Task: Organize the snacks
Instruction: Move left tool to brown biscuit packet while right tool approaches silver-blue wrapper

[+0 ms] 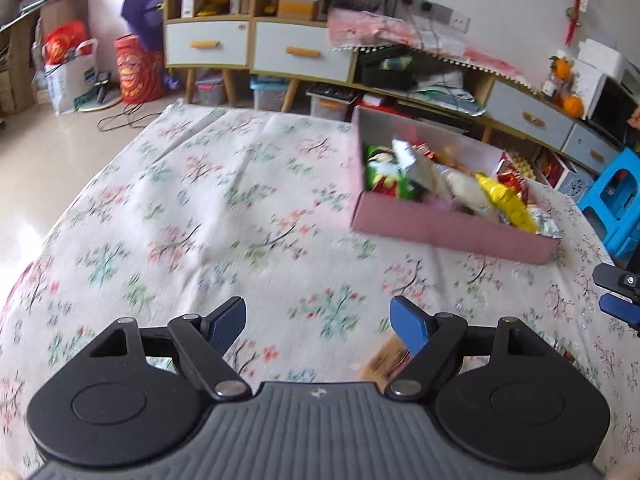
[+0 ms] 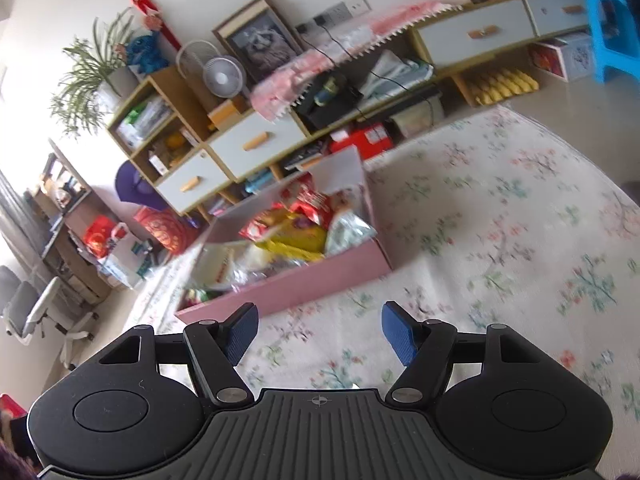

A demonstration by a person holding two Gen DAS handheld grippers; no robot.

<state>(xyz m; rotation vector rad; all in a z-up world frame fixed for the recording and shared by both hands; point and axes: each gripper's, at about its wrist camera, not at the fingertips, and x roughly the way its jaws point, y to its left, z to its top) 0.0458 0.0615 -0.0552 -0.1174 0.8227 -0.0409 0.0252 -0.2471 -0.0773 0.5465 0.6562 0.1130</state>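
Observation:
A pink cardboard box (image 1: 452,236) sits on the floral tablecloth (image 1: 224,216), to the right and ahead of my left gripper (image 1: 318,318). Several snack packets (image 1: 496,196) are piled inside it: green, white, yellow and red ones. My left gripper is open with nothing between its blue pads. A brownish packet (image 1: 386,362) lies on the cloth, partly hidden under its right finger. In the right wrist view the same box (image 2: 320,282) lies ahead and to the left, heaped with snacks (image 2: 296,236). My right gripper (image 2: 318,322) is open and empty above the cloth. Its fingers (image 1: 618,308) show at the left wrist view's right edge.
Beyond the table's far edge stand wooden cabinets with white drawers (image 1: 296,54), storage bins beneath them and red bags (image 1: 136,68) on the floor. A blue plastic stool (image 1: 616,196) stands past the table's right side. A white desk chair (image 2: 36,312) stands at the far left.

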